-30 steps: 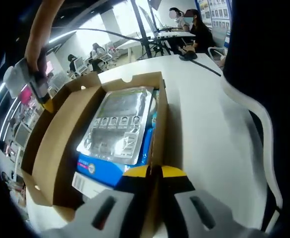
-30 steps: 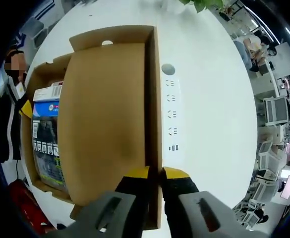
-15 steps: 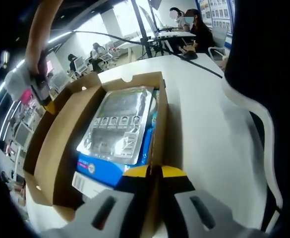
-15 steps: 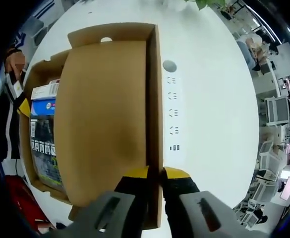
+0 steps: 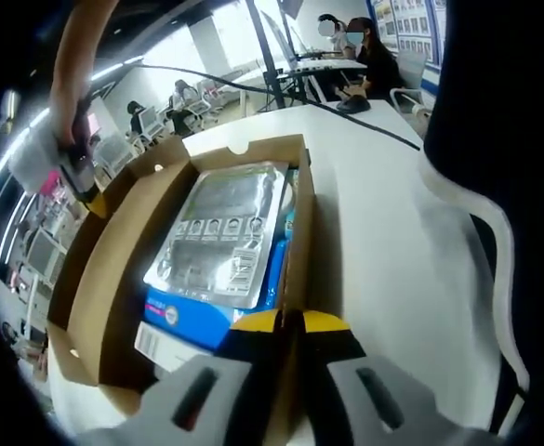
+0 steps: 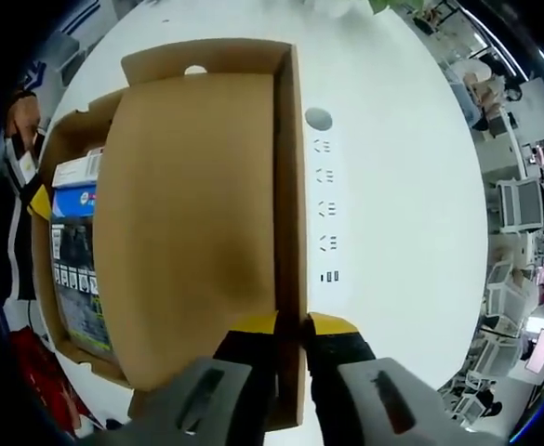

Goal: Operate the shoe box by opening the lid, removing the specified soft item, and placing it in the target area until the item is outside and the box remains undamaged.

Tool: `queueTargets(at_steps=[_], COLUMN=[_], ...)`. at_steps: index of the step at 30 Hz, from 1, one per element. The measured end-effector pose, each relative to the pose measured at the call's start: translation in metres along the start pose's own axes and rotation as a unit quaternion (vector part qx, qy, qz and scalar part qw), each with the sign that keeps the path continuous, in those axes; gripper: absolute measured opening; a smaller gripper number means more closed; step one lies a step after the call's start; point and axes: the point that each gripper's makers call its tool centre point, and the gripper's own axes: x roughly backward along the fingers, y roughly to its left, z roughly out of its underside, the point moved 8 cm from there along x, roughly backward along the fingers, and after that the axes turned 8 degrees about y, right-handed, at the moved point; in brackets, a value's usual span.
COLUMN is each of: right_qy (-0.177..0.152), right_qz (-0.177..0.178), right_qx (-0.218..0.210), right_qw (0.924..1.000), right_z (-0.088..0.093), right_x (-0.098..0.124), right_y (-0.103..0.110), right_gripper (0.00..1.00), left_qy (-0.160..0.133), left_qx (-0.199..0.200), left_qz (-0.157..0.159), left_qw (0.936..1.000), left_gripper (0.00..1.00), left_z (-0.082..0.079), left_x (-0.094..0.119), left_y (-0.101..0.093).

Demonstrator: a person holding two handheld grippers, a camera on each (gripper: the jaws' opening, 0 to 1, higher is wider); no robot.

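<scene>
Shoe box [image 5: 113, 279] mouth open upward w/ room above the silver pouch [image 5: 220, 237], raised lid [image 6: 192, 223] walls off one long side, power strip [image 6: 324, 209] just beside lid, bare white bench [image 5: 383, 242] opposite, white chair [image 5: 481, 242] at bench edge

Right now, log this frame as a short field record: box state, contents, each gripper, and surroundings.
box: cardboard shoe box on a white table
lid: open, lid swung up and held by its edge
contents: silver packet lying on a blue package, both inside the box
left gripper: shut on the box's side wall
right gripper: shut on the lid edge
task item: not yet out
beside box: white power strip on the table
background: people seated at desks
</scene>
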Motion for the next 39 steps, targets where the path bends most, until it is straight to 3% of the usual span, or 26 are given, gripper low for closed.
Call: queueTargets(at_steps=[11,39], right_qy=[0.003,-0.001], right_qz=[-0.006,0.001], right_qx=[-0.003,-0.005], right_qw=[1.0,1.0], right_z=[0.0,-0.003], right_x=[-0.011,-0.013], right_y=[-0.002,-0.001], right_gripper=[0.1,0.11], left_qy=[-0.002,0.001], left_qx=[0.0,0.002], left_qz=[0.002,0.002], left_qw=[1.0,1.0], left_gripper=[0.06,0.06], left_z=[-0.001,-0.001], left_x=[0.001,0.001], left_y=[0.0,-0.001])
